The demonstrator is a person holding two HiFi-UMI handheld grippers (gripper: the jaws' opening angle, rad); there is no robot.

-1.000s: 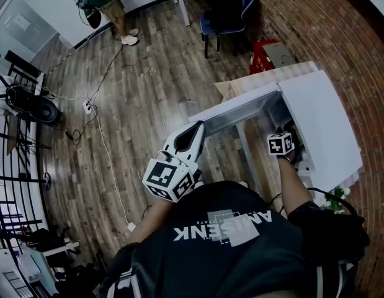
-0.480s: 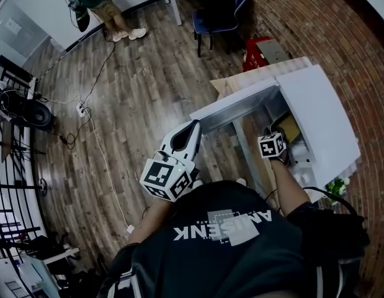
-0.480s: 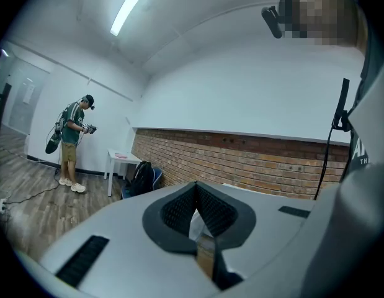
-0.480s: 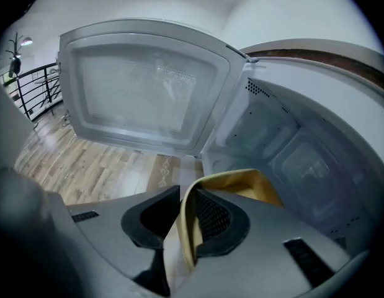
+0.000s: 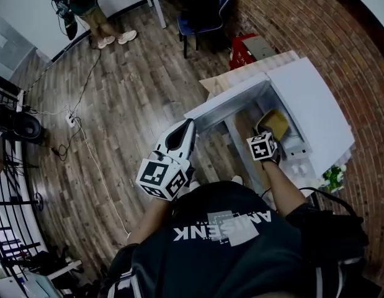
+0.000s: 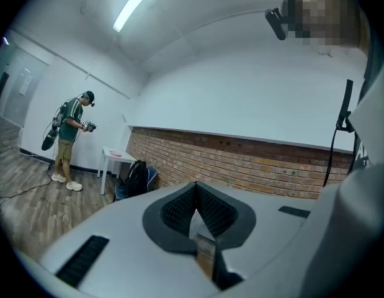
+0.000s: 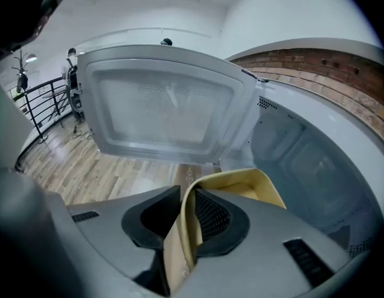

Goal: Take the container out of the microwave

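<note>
- While the right gripper point(image 7: 187, 197) draws back from the oven, its jaws pinch one wall of the yellow container point(image 7: 254, 182), with one pad inside the rim and one outside.
- One second earlier the head view shows only that gripper at the opening and no container. Now the yellow container point(image 5: 275, 121) shows just ahead of the right gripper point(image 5: 267, 138).
- That puts the removal well along, by my judgement. The container sits at the mouth of the microwave point(image 5: 312, 104), lifted by its wall. Whether its far edge has fully cleared the opening cannot be told.
- The left gripper point(image 6: 195, 194) has its jaws pressed together on nothing. It is held level beside the open door point(image 5: 223, 104), apart from the container, and takes no share in the carry.
- What shows of the container's inside is bare yellow wall. Its floor is hidden behind the gripper, so I cannot say whether anything lies in it.
- Because it hangs from a single wall, it could tip, so I judge that it wants a steady, level pull until it is out.
- Beyond it, the white cavity point(image 7: 303, 160) looks bare, with nothing else standing in it.
- The door point(image 7: 164, 101) is swung wide, leaving the way out unblocked.
</note>
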